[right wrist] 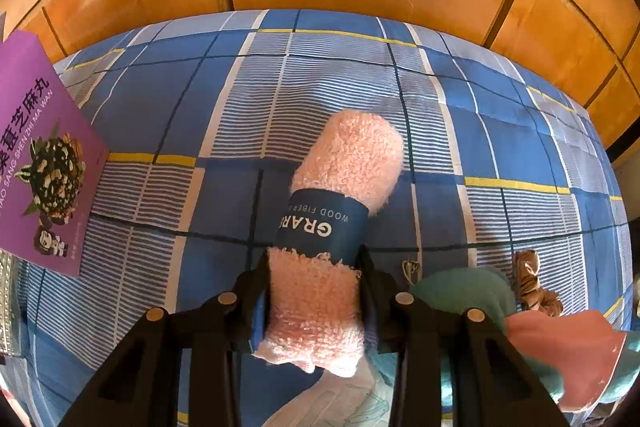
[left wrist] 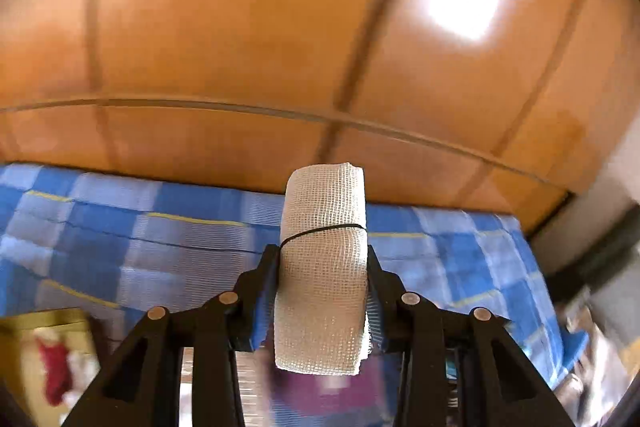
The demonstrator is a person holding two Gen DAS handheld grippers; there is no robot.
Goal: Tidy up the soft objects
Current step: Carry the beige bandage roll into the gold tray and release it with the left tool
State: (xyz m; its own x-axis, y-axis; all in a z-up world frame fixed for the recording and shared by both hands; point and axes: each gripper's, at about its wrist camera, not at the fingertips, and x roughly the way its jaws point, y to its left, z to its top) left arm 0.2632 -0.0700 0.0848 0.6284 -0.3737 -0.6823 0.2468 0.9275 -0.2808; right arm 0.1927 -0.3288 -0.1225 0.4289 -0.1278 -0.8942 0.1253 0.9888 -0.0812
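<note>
White gauze, rolled into a short cylinder and cinched by 1 thin black band, is standing upright between the jaws of the left gripper (left wrist: 323, 291). This gauze roll (left wrist: 323, 267) is being pinched around its lower half, so its top is poking out toward 12 o'clock. Behind it, a blue checked bedsheet (left wrist: 120, 227) is stretching across the view, with orange wooden panels (left wrist: 240, 27) above. The view is blurred, so whether the roll is lifted clear of the bed cannot be told. A gold box (left wrist: 44, 339) is sitting at 8 o'clock, too smeared to read.

The right gripper (right wrist: 316, 303) is squeezing the near end of a fluffy pink towel roll (right wrist: 344, 163), which is wrapped in a navy paper sleeve (right wrist: 324, 223). The far end is pointing toward 1 o'clock over the bedsheet; it likely rests there, though contact is unclear. Gripping near an end probably keeps each bundle from unrolling.

A purple box (right wrist: 36, 147) is leaning at 9 o'clock. At 4 o'clock, teal and pink cloths (right wrist: 520, 323) are lying heaped beside a small tiger plush (right wrist: 532, 287), probably waiting to be sorted.
</note>
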